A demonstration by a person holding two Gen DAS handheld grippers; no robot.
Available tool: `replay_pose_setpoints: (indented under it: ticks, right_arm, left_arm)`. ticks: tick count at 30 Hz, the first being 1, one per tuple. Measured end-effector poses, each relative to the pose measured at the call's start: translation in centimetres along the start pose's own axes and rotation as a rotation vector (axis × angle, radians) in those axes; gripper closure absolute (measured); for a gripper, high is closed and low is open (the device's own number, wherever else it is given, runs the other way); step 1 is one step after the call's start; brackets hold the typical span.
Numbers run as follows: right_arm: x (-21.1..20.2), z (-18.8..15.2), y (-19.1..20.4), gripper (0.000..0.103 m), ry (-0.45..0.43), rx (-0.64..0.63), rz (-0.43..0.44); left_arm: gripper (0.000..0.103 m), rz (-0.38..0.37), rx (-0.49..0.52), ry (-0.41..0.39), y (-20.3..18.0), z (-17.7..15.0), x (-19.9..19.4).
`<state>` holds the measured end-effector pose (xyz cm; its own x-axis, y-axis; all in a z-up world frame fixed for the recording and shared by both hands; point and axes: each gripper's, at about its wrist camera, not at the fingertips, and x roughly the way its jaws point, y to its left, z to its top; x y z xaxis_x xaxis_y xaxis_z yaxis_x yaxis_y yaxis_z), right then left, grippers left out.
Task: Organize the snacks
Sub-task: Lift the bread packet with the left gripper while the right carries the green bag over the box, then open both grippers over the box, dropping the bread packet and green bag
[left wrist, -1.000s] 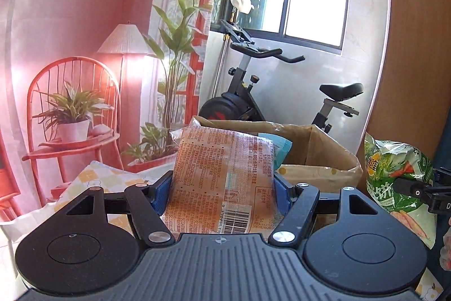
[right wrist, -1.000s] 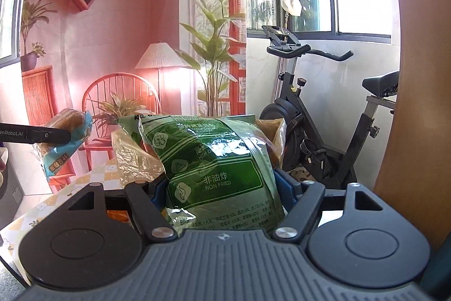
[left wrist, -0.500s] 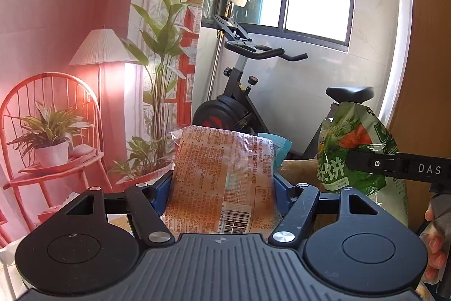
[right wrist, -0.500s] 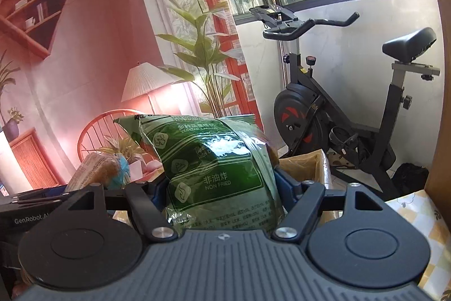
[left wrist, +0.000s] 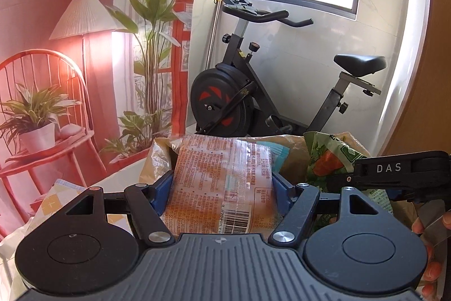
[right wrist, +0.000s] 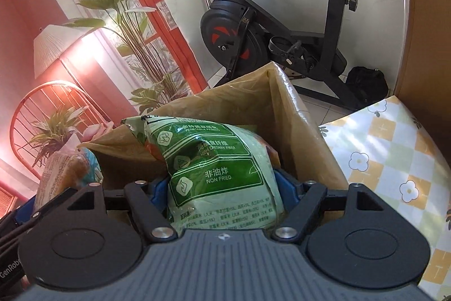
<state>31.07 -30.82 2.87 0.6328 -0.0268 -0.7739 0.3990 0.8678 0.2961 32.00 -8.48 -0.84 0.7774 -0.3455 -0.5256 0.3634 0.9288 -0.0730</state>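
My left gripper (left wrist: 222,188) is shut on an orange printed snack packet (left wrist: 220,160), held upright over the near rim of a brown paper-lined box (left wrist: 157,157). My right gripper (right wrist: 222,185) points down into the same box (right wrist: 296,131). A green "non fried" snack bag (right wrist: 214,160) stands between its blue pads, which still touch the bag while the jaws are opening. In the left wrist view the green bag (left wrist: 329,160) hangs at the right. In the right wrist view the orange packet (right wrist: 62,171) shows at the left edge.
The box stands on a table with a yellow-checked flowered cloth (right wrist: 389,148). Behind it an exercise bike (left wrist: 225,103) stands on the floor, next to a backdrop printed with a chair, lamp and plants (left wrist: 84,47). A person's fingers (left wrist: 431,272) grip the right handle.
Both grippers have carried their snacks across to the box. The right gripper has rolled and tipped downward over the opening, and the green bag now hangs close beside the orange packet.
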Motion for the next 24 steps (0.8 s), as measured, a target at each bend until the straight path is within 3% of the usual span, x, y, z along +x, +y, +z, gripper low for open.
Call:
replay_pose_setpoints:
  ticks: [3, 8, 12, 18, 24]
  right_arm:
    - [-0.4, 0.0, 0.0, 0.014, -0.010, -0.012, 0.009]
    - [-2.6, -0.2, -0.1, 0.014, -0.056, -0.094, 0.077]
    - [-5.3, -1.7, -0.9, 0.015, -0.147, -0.282, 0.165]
    - [-8.3, -6.3, -4.2, 0.017, -0.254, -0.496, 0.278]
    - [-8.0, -10.9, -8.6, 0.017, -0.250, -0.576, 0.305]
  left_arm:
    - [0.027, -0.009, -0.025, -0.007, 0.6, 0.2, 0.0]
    - [0.026, 0.017, -0.019, -0.021, 0.9, 0.2, -1.7]
    - [0.026, 0.060, -0.034, -0.062, 2.2, -0.7, -5.0]
    - [0.025, 0.154, -0.093, -0.100, 4.6, -4.7, -10.2]
    - [0.025, 0.240, -0.167, -0.102, 5.8, -9.0, -12.6]
